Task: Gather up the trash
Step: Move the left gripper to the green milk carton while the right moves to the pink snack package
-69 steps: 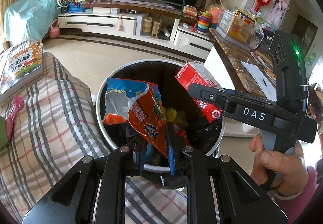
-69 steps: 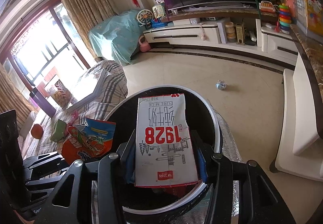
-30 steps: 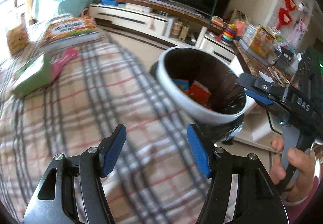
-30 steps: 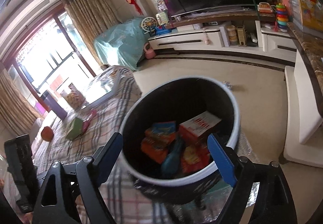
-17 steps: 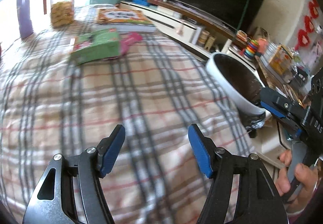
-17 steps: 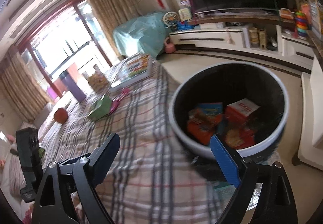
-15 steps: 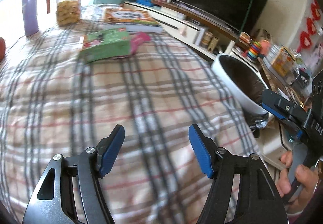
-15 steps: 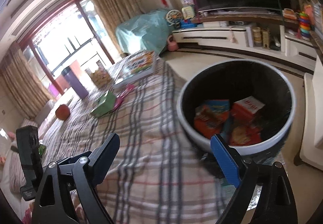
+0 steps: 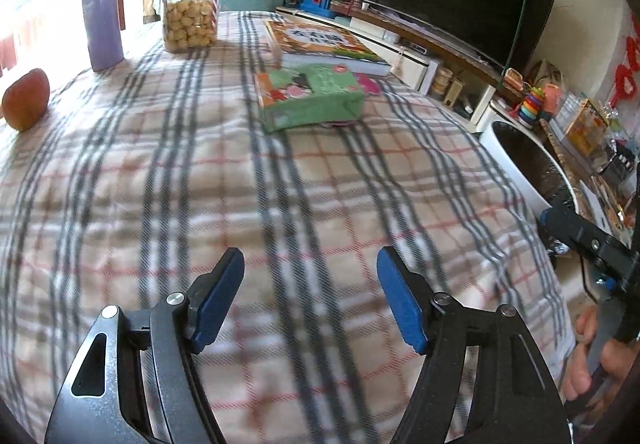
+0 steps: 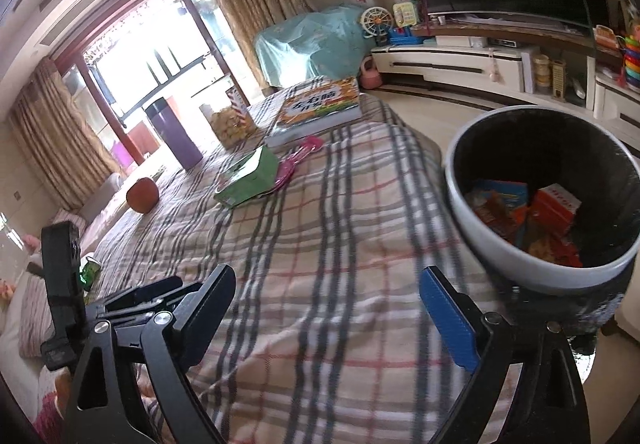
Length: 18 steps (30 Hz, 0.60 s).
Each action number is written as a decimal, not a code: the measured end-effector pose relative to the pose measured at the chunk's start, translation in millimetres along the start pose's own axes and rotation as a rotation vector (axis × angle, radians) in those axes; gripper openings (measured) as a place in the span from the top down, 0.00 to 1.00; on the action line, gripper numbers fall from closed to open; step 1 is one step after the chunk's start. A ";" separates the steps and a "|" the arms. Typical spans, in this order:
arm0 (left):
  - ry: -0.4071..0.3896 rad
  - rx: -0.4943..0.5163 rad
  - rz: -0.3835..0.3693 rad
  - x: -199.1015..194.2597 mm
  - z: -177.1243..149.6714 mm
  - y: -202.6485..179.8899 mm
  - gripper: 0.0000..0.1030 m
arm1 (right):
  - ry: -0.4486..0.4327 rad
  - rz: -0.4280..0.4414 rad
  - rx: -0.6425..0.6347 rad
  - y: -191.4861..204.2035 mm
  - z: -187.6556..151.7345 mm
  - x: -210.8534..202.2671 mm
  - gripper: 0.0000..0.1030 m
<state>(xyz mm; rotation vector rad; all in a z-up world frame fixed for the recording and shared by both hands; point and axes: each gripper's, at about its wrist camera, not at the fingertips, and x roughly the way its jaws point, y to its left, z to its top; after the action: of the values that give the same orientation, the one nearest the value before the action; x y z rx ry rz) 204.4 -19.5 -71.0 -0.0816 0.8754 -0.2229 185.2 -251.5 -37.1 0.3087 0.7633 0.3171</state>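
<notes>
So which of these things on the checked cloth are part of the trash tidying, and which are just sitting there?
Part of the job:
- trash bin, already holding wrappers and a red carton
- green box, possibly the next piece of trash; I cannot be sure

Just lying about:
- big picture book
- jar of snacks
- purple flask
- round fruit
- pink item

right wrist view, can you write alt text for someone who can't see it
The right gripper hangs empty with its jaws wide over a plaid cloth, beside a white trash bin holding snack wrappers and a red carton. Farther back on the cloth lie a green box, a book, a purple flask and a snack jar.
</notes>
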 end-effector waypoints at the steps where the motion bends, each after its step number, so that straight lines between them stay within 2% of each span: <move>1: 0.001 0.010 0.004 1.8 2.7 2.2 0.30 | 0.002 0.005 -0.002 2.8 -0.5 2.4 0.08; 9: 0.006 0.135 -0.011 27.9 34.9 12.9 0.27 | 0.021 0.027 -0.027 16.7 0.2 20.1 0.08; 16: 0.010 0.310 -0.001 56.8 71.0 14.3 0.15 | 0.038 0.046 -0.017 15.0 4.8 34.2 0.08; 18: 0.019 0.348 0.001 65.4 80.6 17.0 0.15 | 0.047 0.047 -0.009 13.1 6.1 38.9 0.08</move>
<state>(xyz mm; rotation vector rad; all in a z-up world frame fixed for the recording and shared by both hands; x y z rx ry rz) 309.5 -19.4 -71.4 0.2454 0.8443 -0.3721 213.8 -225.4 -52.0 0.3117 0.8016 0.3734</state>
